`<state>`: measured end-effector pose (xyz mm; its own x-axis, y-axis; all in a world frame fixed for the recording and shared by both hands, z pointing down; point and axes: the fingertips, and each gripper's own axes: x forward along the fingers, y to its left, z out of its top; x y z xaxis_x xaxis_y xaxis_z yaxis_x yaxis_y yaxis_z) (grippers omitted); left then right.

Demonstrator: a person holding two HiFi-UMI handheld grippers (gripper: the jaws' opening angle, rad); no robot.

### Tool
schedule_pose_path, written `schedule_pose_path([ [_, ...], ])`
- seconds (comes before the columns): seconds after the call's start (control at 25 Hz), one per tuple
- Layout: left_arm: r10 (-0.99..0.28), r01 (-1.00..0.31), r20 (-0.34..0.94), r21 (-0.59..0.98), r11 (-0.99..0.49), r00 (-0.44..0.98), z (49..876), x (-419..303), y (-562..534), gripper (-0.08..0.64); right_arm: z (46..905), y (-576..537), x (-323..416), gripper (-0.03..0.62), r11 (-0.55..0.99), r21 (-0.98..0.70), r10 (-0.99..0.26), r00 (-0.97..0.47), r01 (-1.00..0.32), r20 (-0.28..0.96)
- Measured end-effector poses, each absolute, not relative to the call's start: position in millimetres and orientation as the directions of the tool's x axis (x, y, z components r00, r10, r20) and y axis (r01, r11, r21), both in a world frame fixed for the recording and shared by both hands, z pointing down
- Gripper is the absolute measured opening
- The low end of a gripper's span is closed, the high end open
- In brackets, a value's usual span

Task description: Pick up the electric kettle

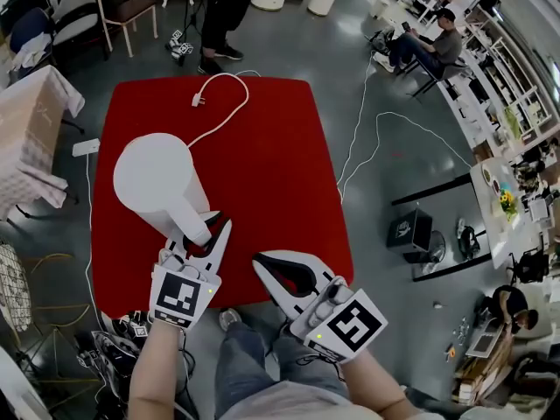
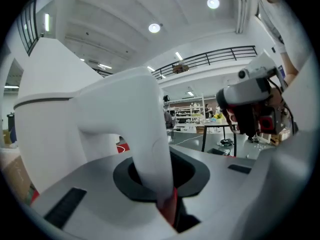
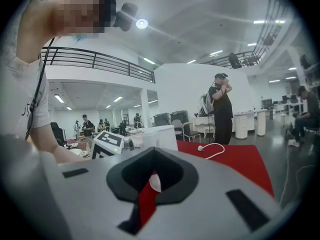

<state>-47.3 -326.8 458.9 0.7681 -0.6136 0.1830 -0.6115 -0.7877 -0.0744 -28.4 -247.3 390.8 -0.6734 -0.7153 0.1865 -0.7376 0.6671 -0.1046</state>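
The white electric kettle (image 1: pixel 157 178) is over the left half of the red table (image 1: pixel 280 164), seen from above. My left gripper (image 1: pixel 214 226) is shut on the kettle's handle (image 2: pixel 145 124), which runs down between the jaws in the left gripper view (image 2: pixel 167 204); the kettle's body (image 2: pixel 45 109) fills the left of that view. I cannot tell whether the kettle rests on the table. My right gripper (image 1: pixel 262 265) is shut and holds nothing, near the table's front edge and to the right of the kettle. In the right gripper view (image 3: pixel 150 184) the kettle (image 3: pixel 160 136) shows beyond the jaws.
A white cord with a plug (image 1: pixel 197 101) curls across the far part of the table. A person (image 1: pixel 223 16) stands beyond the far edge. A cloth-covered table (image 1: pixel 26 129) and chairs (image 1: pixel 122 7) stand at the left. Cables (image 1: pixel 367 138) trail on the floor at the right.
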Motion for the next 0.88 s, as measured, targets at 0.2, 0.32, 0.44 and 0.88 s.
schedule_pose_path([
  [0.2, -0.617, -0.615, 0.167, -0.069, -0.786, 0.769, 438, -49, -319, 0.043, 383, -242, -27, 0.006, 0.673, -0.097, -0.715, -0.679, -0.733, 0.169],
  [0.32, -0.612, -0.606, 0.163, -0.092, -0.790, 0.774, 419, -46, -307, 0.043, 375, -239, -26, 0.006, 0.683, -0.090, -0.710, -0.688, -0.725, 0.151],
  [0.44, -0.606, -0.595, 0.161, -0.116, -0.795, 0.779, 399, -45, -290, 0.043, 364, -233, -28, 0.006, 0.699, -0.078, -0.700, -0.703, -0.711, 0.129],
  [0.88, -0.625, -0.599, 0.148, -0.187, -0.778, 0.766, 325, -35, -205, 0.046, 325, -190, -21, 0.006, 0.763, -0.041, -0.643, -0.764, -0.645, 0.055],
])
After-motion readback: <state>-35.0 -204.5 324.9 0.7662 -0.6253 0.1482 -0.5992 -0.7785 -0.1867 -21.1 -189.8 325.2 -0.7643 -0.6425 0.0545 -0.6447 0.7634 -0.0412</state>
